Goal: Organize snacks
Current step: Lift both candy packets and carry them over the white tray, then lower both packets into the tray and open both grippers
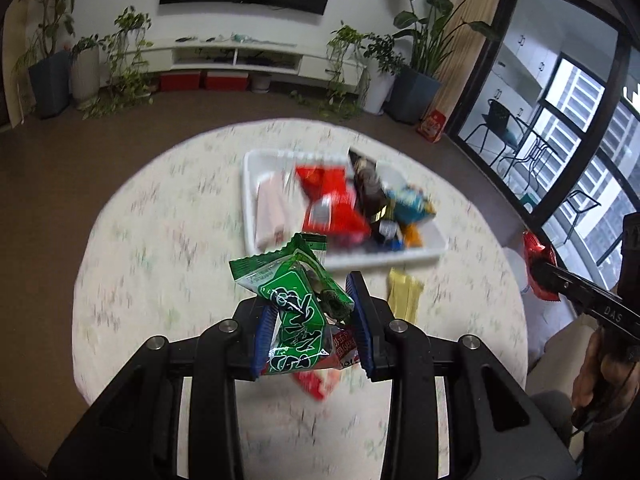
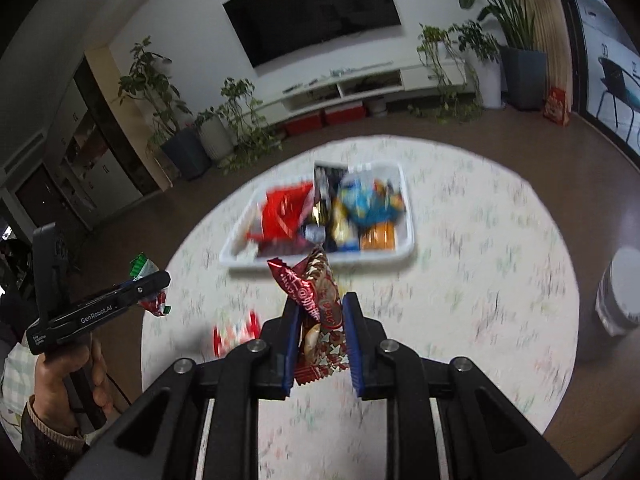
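My left gripper [image 1: 313, 294] is shut on a green snack packet [image 1: 296, 292], lifted above the round table; a red-and-white wrapper end shows under it between the pads. My right gripper [image 2: 322, 298] is shut on a red-brown starred snack packet [image 2: 322, 280], also off the table. Beyond both lies a white tray [image 1: 250, 184] [image 2: 406, 200] with several snacks in it. Each gripper shows in the other's view: the right gripper [image 1: 540, 270] at the right edge, the left gripper [image 2: 160, 280] at the left, held by a hand [image 2: 60, 380].
A yellow packet [image 1: 405, 294] lies on the patterned tablecloth [image 1: 160, 260] near the tray's front edge. A red packet [image 2: 236, 334] lies on the cloth below the grippers. A white lidded container [image 2: 620, 292] stands off the table's right side. Potted plants line the far wall.
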Demonstrator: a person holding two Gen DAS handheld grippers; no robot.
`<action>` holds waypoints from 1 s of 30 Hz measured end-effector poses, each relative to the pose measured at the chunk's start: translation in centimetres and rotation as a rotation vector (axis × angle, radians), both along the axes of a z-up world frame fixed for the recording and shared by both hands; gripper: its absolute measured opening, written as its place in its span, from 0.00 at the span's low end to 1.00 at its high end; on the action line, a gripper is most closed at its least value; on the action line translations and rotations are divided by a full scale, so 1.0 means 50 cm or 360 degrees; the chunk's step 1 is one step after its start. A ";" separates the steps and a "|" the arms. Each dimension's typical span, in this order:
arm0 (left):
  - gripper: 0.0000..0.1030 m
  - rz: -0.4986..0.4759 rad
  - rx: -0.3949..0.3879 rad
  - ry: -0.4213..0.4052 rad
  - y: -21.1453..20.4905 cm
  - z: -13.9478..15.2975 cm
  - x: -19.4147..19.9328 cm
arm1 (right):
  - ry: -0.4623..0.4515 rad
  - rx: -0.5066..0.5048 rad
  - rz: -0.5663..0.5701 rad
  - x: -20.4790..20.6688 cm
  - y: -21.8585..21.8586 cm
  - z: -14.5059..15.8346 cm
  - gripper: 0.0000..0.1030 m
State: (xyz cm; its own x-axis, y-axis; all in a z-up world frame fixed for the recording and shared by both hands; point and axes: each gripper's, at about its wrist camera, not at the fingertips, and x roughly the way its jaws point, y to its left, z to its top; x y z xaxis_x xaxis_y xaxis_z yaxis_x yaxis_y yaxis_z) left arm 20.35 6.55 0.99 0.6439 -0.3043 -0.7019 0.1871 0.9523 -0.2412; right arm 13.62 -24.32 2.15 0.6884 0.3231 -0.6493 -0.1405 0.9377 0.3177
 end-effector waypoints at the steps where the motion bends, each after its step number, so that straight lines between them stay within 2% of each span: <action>1: 0.31 -0.0002 0.0018 -0.0015 -0.004 0.015 0.025 | -0.0015 0.0003 0.0004 0.022 -0.003 0.013 0.22; 4: 0.31 -0.0029 0.0054 -0.0042 -0.026 0.050 0.110 | -0.0025 0.0021 0.0025 0.106 -0.005 0.042 0.22; 7: 0.31 -0.0047 0.0075 -0.0014 -0.047 0.055 0.190 | 0.0039 0.0043 0.0069 0.191 0.008 0.044 0.22; 11: 0.31 -0.0045 0.0096 0.0100 -0.065 0.008 0.304 | 0.0124 0.0058 0.0116 0.290 0.047 0.018 0.22; 14: 0.31 -0.0038 0.0118 0.0131 -0.074 -0.025 0.356 | 0.0166 0.0031 0.0096 0.334 0.055 -0.010 0.22; 22: 0.31 -0.0117 0.0143 0.0157 -0.111 -0.104 0.401 | 0.0326 -0.0073 0.0055 0.421 0.056 -0.111 0.22; 30: 0.38 -0.0121 0.0160 0.0165 -0.103 -0.129 0.430 | 0.0357 -0.0111 0.0038 0.437 0.067 -0.151 0.24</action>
